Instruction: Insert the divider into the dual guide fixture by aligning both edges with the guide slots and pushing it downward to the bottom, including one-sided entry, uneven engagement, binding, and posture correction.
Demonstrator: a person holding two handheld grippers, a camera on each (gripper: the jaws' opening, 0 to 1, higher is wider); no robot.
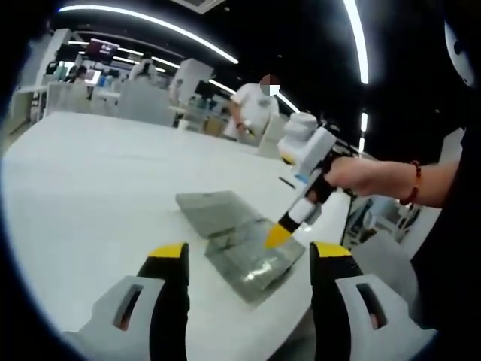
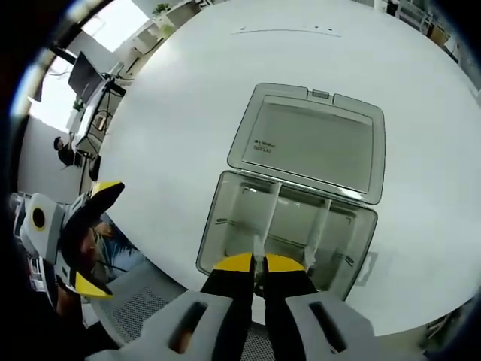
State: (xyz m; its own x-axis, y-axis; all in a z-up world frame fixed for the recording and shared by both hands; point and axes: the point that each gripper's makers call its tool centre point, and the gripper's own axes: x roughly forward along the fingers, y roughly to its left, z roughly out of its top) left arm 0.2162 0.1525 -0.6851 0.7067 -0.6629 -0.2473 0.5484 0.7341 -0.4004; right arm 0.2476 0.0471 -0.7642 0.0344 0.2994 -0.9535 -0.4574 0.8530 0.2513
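A clear grey box, the guide fixture (image 2: 218, 226), lies on the white table (image 2: 188, 98) with its hinged lid (image 2: 312, 143) laid open flat beyond it. A pale divider (image 2: 264, 214) stands in the box, and my right gripper (image 2: 260, 263) is shut on its near edge from above. A second upright divider (image 2: 319, 226) stands to its right. In the left gripper view the box (image 1: 252, 259) sits between my open left gripper (image 1: 249, 252) jaws, a little ahead of them, with the right gripper (image 1: 278, 235) reaching down into it.
The box sits near the table's rounded edge (image 2: 150, 263), with a grey chair seat (image 2: 143, 308) below. My left gripper (image 2: 101, 237) hangs off that edge. A hand (image 1: 361, 177) holds the right gripper. A person (image 1: 254, 109) stands beyond the table's far side.
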